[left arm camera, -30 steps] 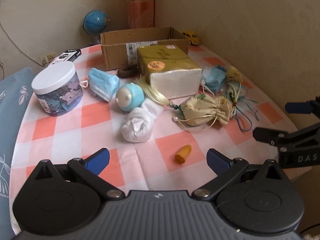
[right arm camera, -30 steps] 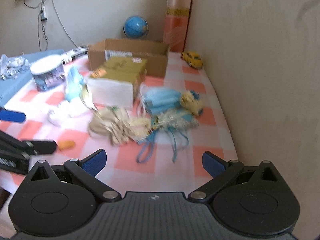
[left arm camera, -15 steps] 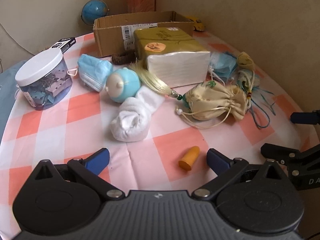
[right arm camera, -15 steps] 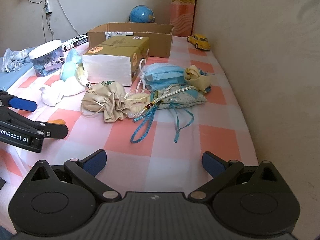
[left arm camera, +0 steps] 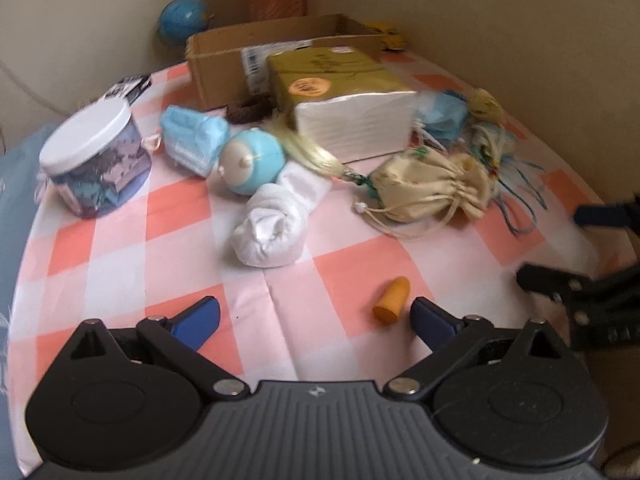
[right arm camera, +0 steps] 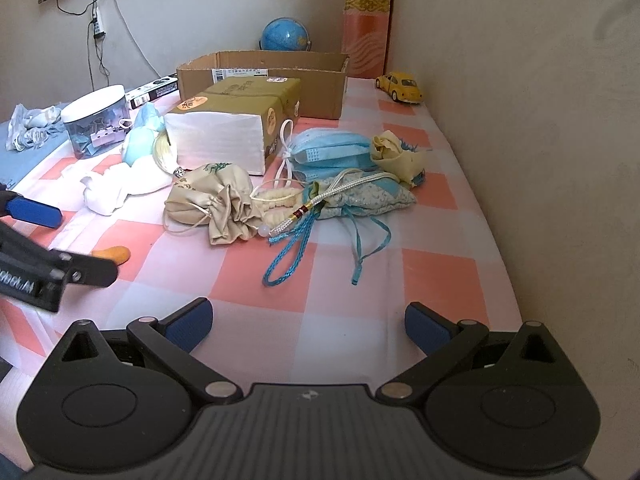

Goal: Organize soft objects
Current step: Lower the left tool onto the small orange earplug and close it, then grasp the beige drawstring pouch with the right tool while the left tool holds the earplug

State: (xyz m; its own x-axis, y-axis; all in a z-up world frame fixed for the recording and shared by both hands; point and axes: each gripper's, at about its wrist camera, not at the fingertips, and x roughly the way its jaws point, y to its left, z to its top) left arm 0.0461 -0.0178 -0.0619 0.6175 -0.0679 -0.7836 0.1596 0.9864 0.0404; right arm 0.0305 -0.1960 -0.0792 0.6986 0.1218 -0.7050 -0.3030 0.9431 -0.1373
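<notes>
Soft things lie on the checked table: a rolled white sock (left arm camera: 272, 226), a cream drawstring pouch (left arm camera: 430, 188) (right arm camera: 216, 204), blue face masks (left arm camera: 194, 138) (right arm camera: 332, 152), a blue-green sachet with cords (right arm camera: 360, 200) and a yellow cloth (right arm camera: 394, 156). An open cardboard box (left arm camera: 280, 56) (right arm camera: 264, 76) stands at the back. My left gripper (left arm camera: 314, 320) is open and empty over the near edge, an orange finger cot (left arm camera: 392, 300) just inside its right finger. My right gripper (right arm camera: 308, 324) is open and empty, short of the blue cords.
A tissue pack (left arm camera: 344, 100) sits mid-table, with a round blue toy (left arm camera: 250, 160), a lidded jar of clips (left arm camera: 94, 160), a brown hair tie (left arm camera: 250, 108), a globe (right arm camera: 285, 36) and a yellow toy car (right arm camera: 400, 86). A wall runs along the right.
Both views have moved forward and lower toward the table. The right view was blurred and is now steady. Both grippers stay open; no object has moved.
</notes>
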